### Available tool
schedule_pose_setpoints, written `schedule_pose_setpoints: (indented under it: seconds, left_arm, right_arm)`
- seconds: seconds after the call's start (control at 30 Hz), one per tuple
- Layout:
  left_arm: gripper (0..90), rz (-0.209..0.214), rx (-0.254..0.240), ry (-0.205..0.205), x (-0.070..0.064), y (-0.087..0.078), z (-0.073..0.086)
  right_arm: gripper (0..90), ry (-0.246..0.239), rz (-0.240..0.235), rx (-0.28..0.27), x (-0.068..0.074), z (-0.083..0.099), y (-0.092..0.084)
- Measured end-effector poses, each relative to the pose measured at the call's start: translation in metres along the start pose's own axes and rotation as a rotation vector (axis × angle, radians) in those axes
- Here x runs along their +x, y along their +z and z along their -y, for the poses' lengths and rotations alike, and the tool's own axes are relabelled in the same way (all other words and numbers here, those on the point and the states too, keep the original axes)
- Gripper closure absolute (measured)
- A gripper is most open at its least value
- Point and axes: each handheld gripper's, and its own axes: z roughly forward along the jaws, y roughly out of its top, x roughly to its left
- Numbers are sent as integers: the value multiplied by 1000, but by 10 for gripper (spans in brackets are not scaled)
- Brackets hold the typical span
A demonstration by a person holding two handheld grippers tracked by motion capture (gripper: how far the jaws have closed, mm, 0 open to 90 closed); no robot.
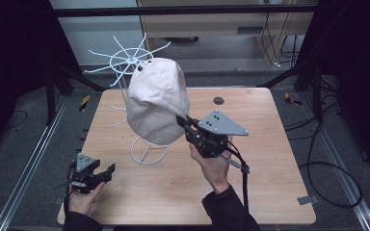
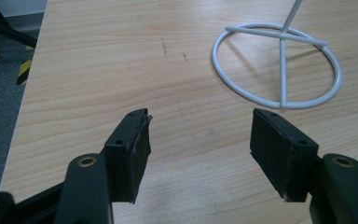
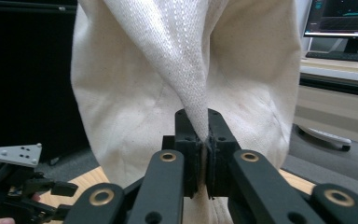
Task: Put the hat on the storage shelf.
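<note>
A light wooden table [image 1: 270, 159] stands on grey floor [image 1: 24, 139], dark curtains at nine and three o'clock. Cables [image 1: 332, 159] trail at three; a monitor [image 3: 342, 18] glows on a desk.

Wire stand [image 1: 139, 96] upright on the table [image 1: 270, 159] near its middle, cloth bag [image 1: 156, 98] draped over the stand, right hand-held gripper [image 1: 182, 120] at the bag's right side, left hand-held gripper [image 1: 107, 169] low at the table's front left, apart from the stand's base ring [image 2: 279, 65].
</note>
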Motion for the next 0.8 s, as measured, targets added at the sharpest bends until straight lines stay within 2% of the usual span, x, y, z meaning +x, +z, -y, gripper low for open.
schedule_pose_setpoints:
  seconds: [0.2, 0.33, 0.5, 0.6, 0.63, 0.8]
  left_arm:
    - [370, -2, 0, -2, 1, 0, 0]
    - [370, -3, -1, -3, 1, 0, 0]
    - [368, -4, -4, -6, 0, 0, 0]
    - [367, -5, -8, -8, 1, -1, 0]
    - [367, -5, -8, -8, 1, -1, 0]
    - [366, -4, -9, -7, 0, -1, 0]
  right_arm:
    - [760, -13, 24, 4, -4, 3, -1]
    - [703, -3, 25, -3, -7, 4, -5]
    - [619, -18, 32, -14, -10, 5, -12]
    - [555, -22, 28, -3, -13, 7, -17]
    - [508, -15, 18, 10, -16, 10, -22]
    - [431, -14, 22, 30, -23, 18, -33]
